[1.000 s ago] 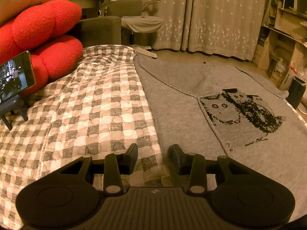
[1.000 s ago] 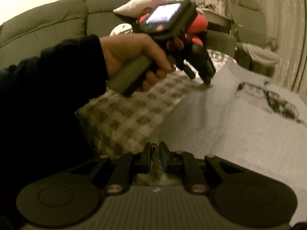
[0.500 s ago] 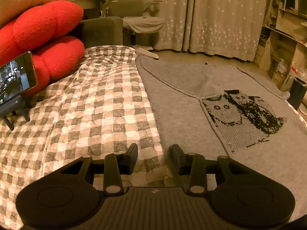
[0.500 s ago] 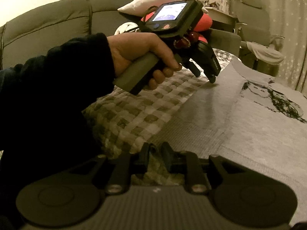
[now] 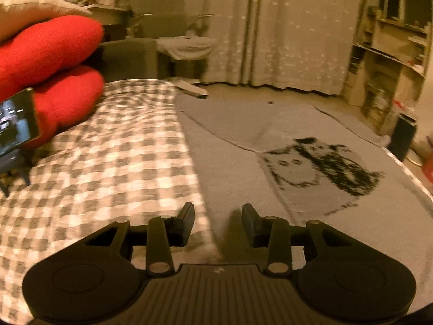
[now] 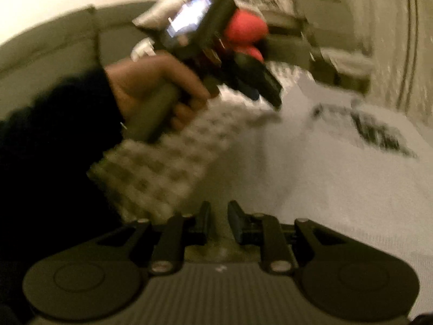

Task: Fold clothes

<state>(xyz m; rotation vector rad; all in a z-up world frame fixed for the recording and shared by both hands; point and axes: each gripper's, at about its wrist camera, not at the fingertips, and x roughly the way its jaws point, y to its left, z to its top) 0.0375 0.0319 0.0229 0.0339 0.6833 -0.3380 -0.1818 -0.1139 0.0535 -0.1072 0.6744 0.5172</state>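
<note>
Sweater (image 5: 243, 178), grey knit with two dark cat figures (image 5: 322, 162) on its front, lies spread flat and face up over the right part of a checked quilt (image 5: 108, 162), which is why it looks ready for a first fold and not yet folded; its left edge runs as a straight line down toward the left gripper (image 5: 217, 223). That gripper hangs low just over this edge with its jaws spread wide and nothing between them, one finger over the quilt and one over the knit, a stance that suits straddling the hem before pinching it. The right gripper (image 6: 217, 220) sits nearer the person, over the same edge where quilt meets knit; its jaws are apart by a narrow gap, and the view is too blurred to say whether any fabric is caught there. In that view a hand (image 6: 159, 81) in a dark sleeve grips the left tool's handle, tipping it down toward the cloth. Red cushions (image 5: 48, 62) and a propped phone (image 5: 16, 124) stand at the quilt's far left, clear of the sweater. I judge both tools are lining up along one side so the garment can be lifted evenly.
</note>
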